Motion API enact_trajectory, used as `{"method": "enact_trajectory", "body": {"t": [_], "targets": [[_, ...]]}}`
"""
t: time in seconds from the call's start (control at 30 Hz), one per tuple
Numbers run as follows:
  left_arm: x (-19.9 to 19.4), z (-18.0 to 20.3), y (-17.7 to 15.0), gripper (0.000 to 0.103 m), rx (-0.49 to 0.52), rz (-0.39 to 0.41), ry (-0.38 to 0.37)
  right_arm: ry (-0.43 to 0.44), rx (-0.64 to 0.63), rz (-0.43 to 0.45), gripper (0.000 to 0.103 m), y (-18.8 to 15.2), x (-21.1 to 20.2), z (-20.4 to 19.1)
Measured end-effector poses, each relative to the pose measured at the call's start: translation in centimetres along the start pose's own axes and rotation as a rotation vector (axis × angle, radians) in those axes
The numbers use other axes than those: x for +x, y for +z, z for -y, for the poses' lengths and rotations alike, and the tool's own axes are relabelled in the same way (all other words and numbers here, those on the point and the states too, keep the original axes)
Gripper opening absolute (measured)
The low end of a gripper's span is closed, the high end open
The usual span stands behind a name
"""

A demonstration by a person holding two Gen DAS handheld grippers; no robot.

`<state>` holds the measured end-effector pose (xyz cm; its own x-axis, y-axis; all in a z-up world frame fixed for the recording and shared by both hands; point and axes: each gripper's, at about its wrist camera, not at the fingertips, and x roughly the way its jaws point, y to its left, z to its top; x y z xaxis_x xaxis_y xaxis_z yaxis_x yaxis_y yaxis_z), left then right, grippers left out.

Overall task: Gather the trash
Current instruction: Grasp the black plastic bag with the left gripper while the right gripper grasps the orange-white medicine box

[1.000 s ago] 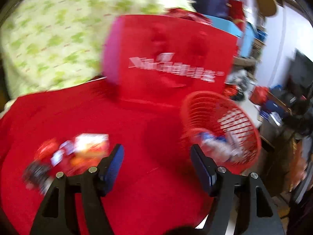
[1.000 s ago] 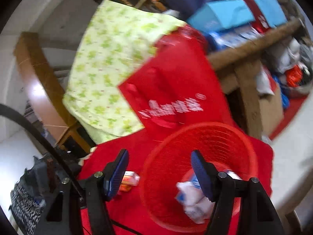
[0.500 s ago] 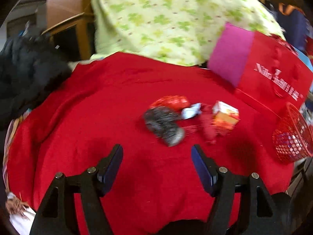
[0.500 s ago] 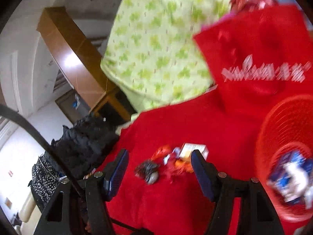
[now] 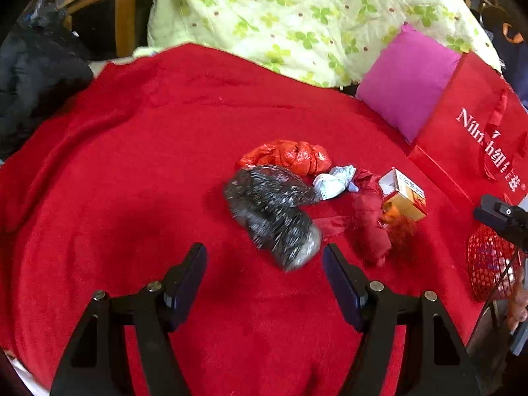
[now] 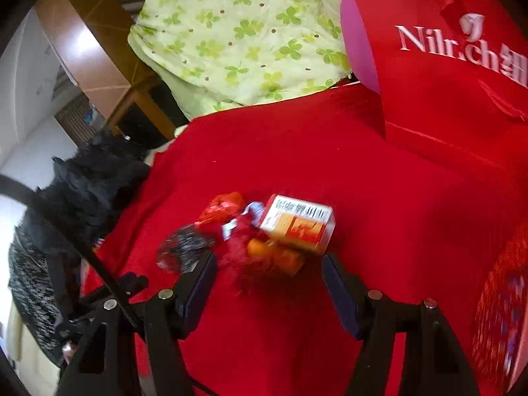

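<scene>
A pile of trash lies on the red cloth point(image 5: 132, 171): a crumpled black plastic bag point(image 5: 274, 211), a crumpled orange-red bag point(image 5: 287, 156), a white wad point(image 5: 333, 183), dark red scraps point(image 5: 369, 221) and a small orange-and-white carton point(image 5: 404, 194). My left gripper point(image 5: 264, 274) is open and empty, just short of the black bag. My right gripper point(image 6: 269, 282) is open and empty, close to the carton point(image 6: 297, 224) and red scraps point(image 6: 244, 247). The red mesh basket point(image 5: 488, 264) stands at the right edge, with trash inside.
A red gift bag point(image 5: 475, 138) and a magenta cushion point(image 5: 406, 85) stand behind the pile. A green-patterned quilt point(image 5: 297, 16) lies beyond. Dark clothing point(image 5: 29, 76) sits at the left. The basket's rim point(image 6: 501, 310) is at my right gripper's right.
Both grippers have swung left from the red basket to the trash pile and moved closer to it. Both stay open and empty.
</scene>
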<state>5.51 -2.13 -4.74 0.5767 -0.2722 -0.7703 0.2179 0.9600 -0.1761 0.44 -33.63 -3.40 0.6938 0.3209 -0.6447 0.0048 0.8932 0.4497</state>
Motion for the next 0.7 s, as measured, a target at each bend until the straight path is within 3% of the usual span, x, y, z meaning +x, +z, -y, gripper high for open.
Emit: {"method": "enact_trajectory", "body": {"t": [0.23, 0.43, 0.5, 0.63, 0.7], "targets": [[5.0, 1.0, 1.7, 0.073, -0.014, -0.07, -0.018, -0.085, -0.237, -0.069, 0.07, 2.5, 6.2, -0.1], [7.5, 1.3, 2.2, 0.073, -0.023, -0.11, -0.045, -0.149, -0.467, -0.137, 0.074, 2.2, 10.8, -1.3], [8.2, 1.3, 2.4, 0.073, -0.031, -0.117, -0.053, -0.193, -0.533, -0.118, 0.076, 1.9, 11.9, -1.7], [8.9, 1.3, 2.5, 0.072, -0.041, -0.122, -0.063, -0.16, -0.499, -0.156, 0.076, 2.1, 13.9, -0.9], [9.0, 1.4, 2.3, 0.064, -0.041, -0.123, -0.065, -0.165, -0.477, -0.175, 0.075, 1.9, 14.6, -0.6]]}}
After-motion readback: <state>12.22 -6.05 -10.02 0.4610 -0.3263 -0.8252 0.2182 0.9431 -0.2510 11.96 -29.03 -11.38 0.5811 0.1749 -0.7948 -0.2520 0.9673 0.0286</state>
